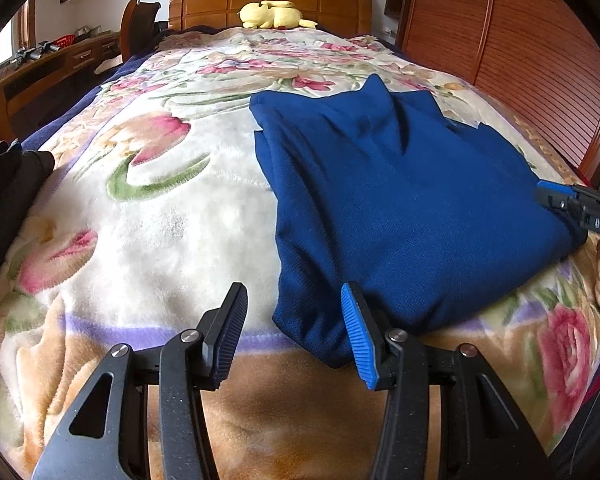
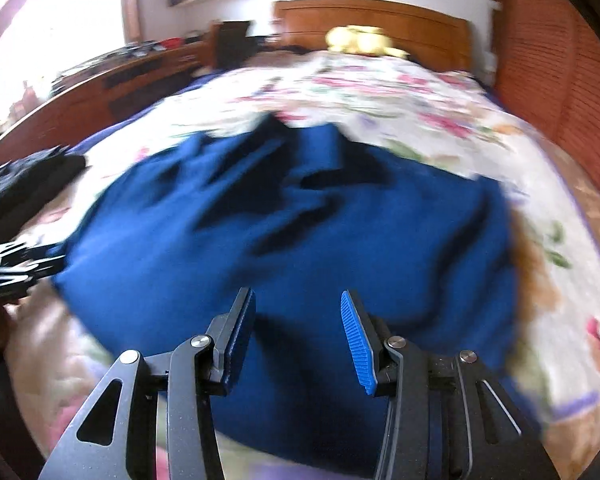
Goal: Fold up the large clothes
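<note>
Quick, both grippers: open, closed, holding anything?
Left gripper: open, holding nothing.
Right gripper: open, empty, over the blue garment.

Matt knit blue garment (image 1: 412, 208) on fluffy blanket (image 1: 172, 220).

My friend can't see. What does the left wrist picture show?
A folded blue garment lies on a flowery blanket covering a bed. The left gripper waits open at its near corner, and a yellow plush toy sits by the headboard.
</note>
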A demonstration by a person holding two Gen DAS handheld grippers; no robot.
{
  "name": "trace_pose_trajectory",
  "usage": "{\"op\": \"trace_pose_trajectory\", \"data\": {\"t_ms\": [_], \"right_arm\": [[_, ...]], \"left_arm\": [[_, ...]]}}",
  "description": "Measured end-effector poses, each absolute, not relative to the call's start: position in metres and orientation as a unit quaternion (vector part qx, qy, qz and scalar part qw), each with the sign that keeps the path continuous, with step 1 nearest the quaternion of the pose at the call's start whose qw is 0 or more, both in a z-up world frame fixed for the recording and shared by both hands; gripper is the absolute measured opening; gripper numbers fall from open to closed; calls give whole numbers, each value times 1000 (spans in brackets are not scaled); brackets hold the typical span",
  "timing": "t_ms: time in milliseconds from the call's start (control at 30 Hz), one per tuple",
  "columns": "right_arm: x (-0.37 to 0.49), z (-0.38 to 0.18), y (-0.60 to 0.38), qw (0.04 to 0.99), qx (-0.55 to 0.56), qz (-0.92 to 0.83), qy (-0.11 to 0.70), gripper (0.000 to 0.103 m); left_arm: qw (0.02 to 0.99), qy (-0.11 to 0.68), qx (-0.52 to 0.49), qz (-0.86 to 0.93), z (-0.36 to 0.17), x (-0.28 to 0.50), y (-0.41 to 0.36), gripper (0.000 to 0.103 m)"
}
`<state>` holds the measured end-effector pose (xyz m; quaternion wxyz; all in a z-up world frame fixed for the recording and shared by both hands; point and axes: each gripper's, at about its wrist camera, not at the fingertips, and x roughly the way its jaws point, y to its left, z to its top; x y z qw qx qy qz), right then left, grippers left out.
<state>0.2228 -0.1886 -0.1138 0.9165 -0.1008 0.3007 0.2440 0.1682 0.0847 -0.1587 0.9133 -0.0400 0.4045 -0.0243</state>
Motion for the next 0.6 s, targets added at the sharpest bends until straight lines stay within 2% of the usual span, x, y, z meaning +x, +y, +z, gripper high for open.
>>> {"op": "trace_pose_trajectory", "data": {"t_ms": [233, 600], "right_arm": [[212, -139, -148, 912, -169, 229, 295, 46], [216, -141, -155, 909, -146, 243, 305, 46]], "left_arm": [[914, 406, -11, -5, -158, 168, 79, 50], [897, 440, -50, 1, -158, 176, 82, 50]]}}
